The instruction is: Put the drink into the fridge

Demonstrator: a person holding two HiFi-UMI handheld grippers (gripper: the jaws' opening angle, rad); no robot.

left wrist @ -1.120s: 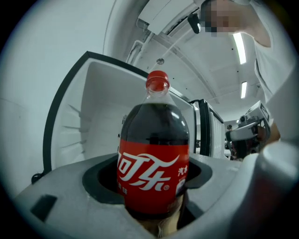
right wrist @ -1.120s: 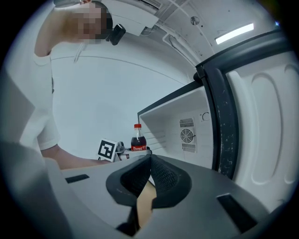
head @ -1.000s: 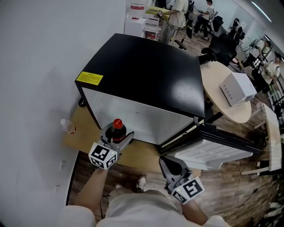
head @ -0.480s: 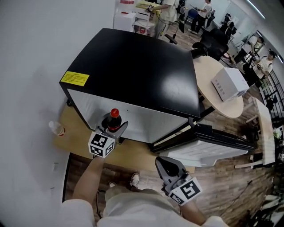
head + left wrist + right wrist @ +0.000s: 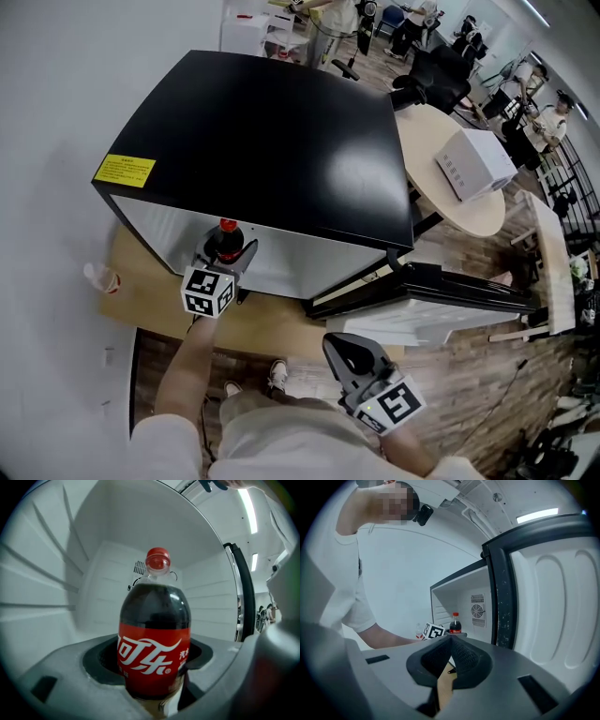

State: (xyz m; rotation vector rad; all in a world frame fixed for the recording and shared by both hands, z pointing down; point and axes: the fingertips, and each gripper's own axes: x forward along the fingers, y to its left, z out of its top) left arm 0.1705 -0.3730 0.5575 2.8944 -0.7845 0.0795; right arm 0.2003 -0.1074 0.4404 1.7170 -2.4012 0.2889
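The drink is a dark cola bottle [image 5: 154, 639] with a red label and red cap. It stands upright between the jaws of my left gripper [image 5: 154, 672], which is shut on its lower body. White fridge walls surround it in the left gripper view. From the head view the bottle [image 5: 225, 240] and left gripper [image 5: 228, 259] are at the open front of the black-topped fridge [image 5: 272, 131]. The fridge door [image 5: 441, 298] hangs open to the right. My right gripper [image 5: 343, 343] hovers in front of the door, shut and empty. The right gripper [image 5: 450, 641] view shows the bottle [image 5: 455, 623] inside the fridge opening.
A small clear plastic bottle [image 5: 101, 278] lies on the floor by the wall, left of the fridge. A wooden board [image 5: 150, 305] lies under the fridge. A round table [image 5: 441, 141] with a white box [image 5: 473, 161] stands to the right. People work in the office behind.
My left gripper has carried the cola bottle forward, up to the fridge's open front. The right gripper has hardly moved.
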